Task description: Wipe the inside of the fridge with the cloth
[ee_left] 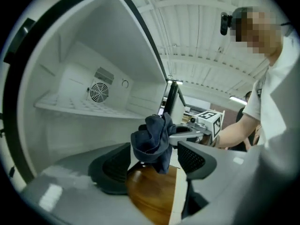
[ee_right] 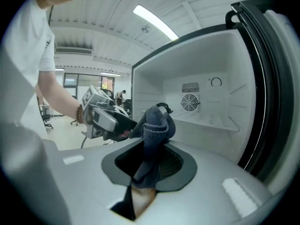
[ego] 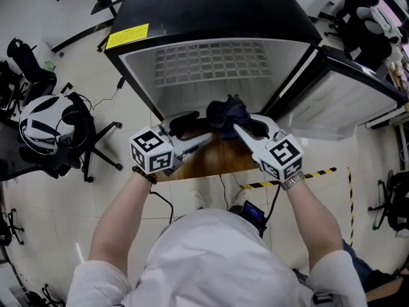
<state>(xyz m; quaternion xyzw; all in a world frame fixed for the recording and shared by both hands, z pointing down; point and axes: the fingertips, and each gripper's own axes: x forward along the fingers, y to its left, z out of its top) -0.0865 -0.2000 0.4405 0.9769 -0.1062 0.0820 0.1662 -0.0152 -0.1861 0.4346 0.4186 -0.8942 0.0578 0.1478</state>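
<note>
Cloth (ego: 227,115), dark blue and bunched, sits at centre frame before the open fridge (ego: 192,18), pinched in the right gripper (ego: 238,128); the left gripper (ego: 193,128) stands wide open, its jaws either side of it, not pressing.

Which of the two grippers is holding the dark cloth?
The right gripper: its jaws pinch the cloth. The left gripper stands wide open, not pressing it.

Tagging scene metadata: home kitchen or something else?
Probably an office or lab workspace, not a home: a swivel chair stands beside the small open fridge, yellow-black hazard tape marks the floor, and a strip light hangs overhead.
</note>
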